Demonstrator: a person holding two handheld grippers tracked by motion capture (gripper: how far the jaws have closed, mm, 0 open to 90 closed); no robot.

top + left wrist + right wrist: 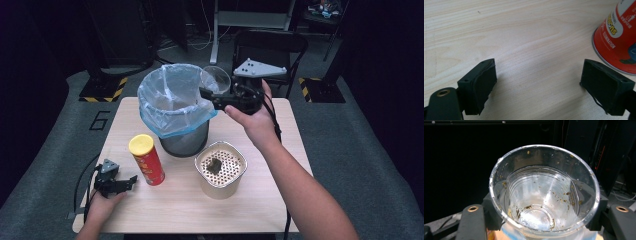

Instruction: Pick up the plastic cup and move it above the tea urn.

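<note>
Right hand-held gripper (209,93) pinches the clear cup (216,80) over the lined bin (172,102) at the surface's far edge; tip it fully past the rim while the left hand-held gripper (131,181) rests spread.

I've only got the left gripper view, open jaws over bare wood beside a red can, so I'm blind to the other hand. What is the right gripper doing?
Observer: The right gripper is shut on a clear plastic cup flecked inside with brown residue.
Operator: Where is it holding that?
Observer: Held up off the table, by the far right rim of a mesh bin lined with a blue bag.
Operator: Anything else on the table near my can?
Observer: To the right of your red can, a round tub stands with a perforated insert and a dark lump on it.
</note>
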